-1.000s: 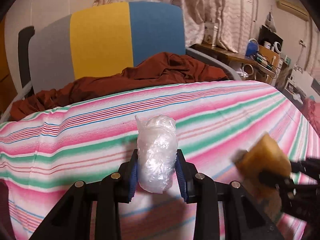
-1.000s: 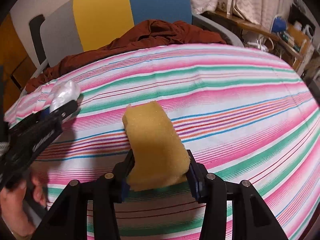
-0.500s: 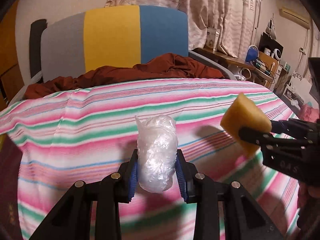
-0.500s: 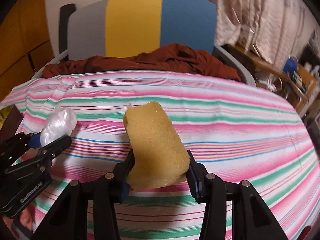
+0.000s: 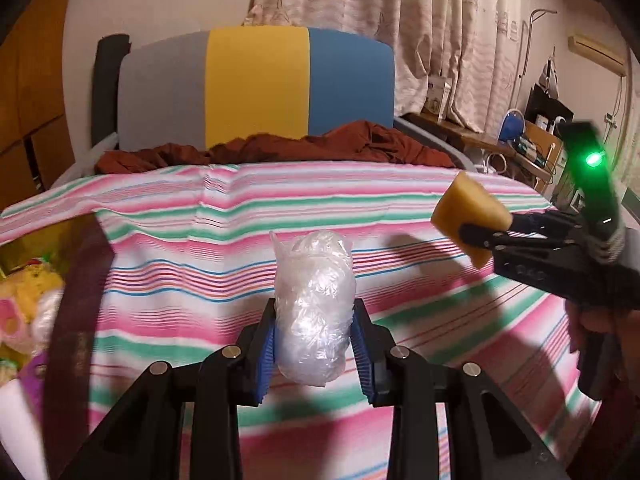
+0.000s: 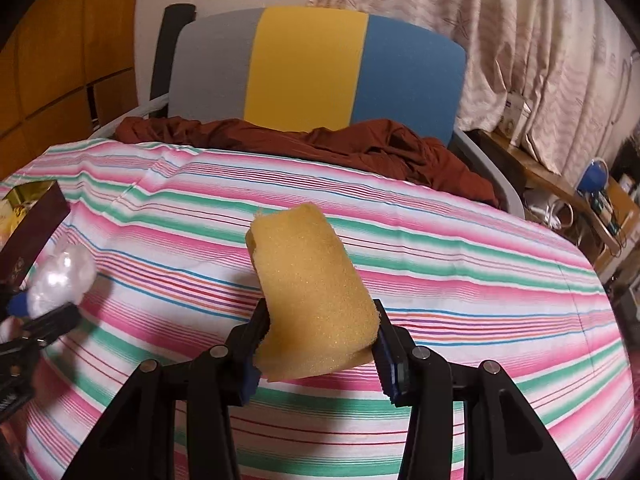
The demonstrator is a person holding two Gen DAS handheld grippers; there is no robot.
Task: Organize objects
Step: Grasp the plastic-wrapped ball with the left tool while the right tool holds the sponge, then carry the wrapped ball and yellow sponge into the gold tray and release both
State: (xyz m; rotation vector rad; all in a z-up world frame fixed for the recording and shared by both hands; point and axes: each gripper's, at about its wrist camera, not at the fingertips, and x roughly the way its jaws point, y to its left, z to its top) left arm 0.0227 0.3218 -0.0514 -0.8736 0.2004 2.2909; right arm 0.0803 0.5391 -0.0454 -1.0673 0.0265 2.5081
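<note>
My left gripper (image 5: 314, 354) is shut on a crumpled clear plastic bag (image 5: 314, 304), held above the striped bed cover (image 5: 240, 240). My right gripper (image 6: 318, 346) is shut on a yellow sponge (image 6: 310, 288), also lifted off the cover. In the left wrist view the sponge (image 5: 468, 212) and right gripper (image 5: 476, 236) hang at the right, with a green light lit on its body. In the right wrist view the plastic bag (image 6: 64, 276) and left gripper (image 6: 36, 320) show blurred at the left edge.
A dark brown box (image 6: 34, 220) with colourful contents (image 5: 24, 292) stands at the left edge of the bed. A rust-brown blanket (image 5: 280, 148) lies bunched before a grey, yellow and blue headboard (image 5: 256, 84). A cluttered shelf (image 5: 532, 148) and curtains stand at the right.
Both grippers have swung left across the bed with their loads still gripped. The brown box has come into view at the left. The right gripper has rolled, levelling its view.
</note>
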